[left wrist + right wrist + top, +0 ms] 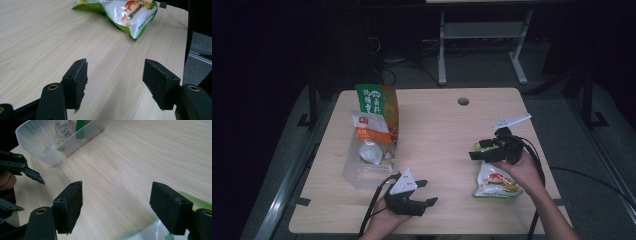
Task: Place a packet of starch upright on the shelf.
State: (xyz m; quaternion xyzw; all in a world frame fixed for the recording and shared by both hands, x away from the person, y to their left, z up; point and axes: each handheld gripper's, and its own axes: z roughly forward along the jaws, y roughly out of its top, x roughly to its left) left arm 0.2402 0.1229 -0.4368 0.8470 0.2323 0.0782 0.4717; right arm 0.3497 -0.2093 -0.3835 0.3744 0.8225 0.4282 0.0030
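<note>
Right now, a snack bag [496,181] is seen lying flat on the table [439,135], at about four o'clock from the middle of the table top. The right gripper [479,149] is held just above the bag's top end, with its jaws wide apart and nothing between them. In the right gripper view, a bit of the bag [152,232] is seen under the right jaw. The left gripper [426,193] is held at about six o'clock, jaws also wide apart and empty, pointed at the bag [125,12].

A clear box [364,167] with other packets [374,117] in it is seen at about nine o'clock.

The bag is judged to be light, soft and puffy, with a smooth skin that could slip. It is best pinched at a flat sealed edge, not at the fat middle, so the food inside is not crushed.
</note>
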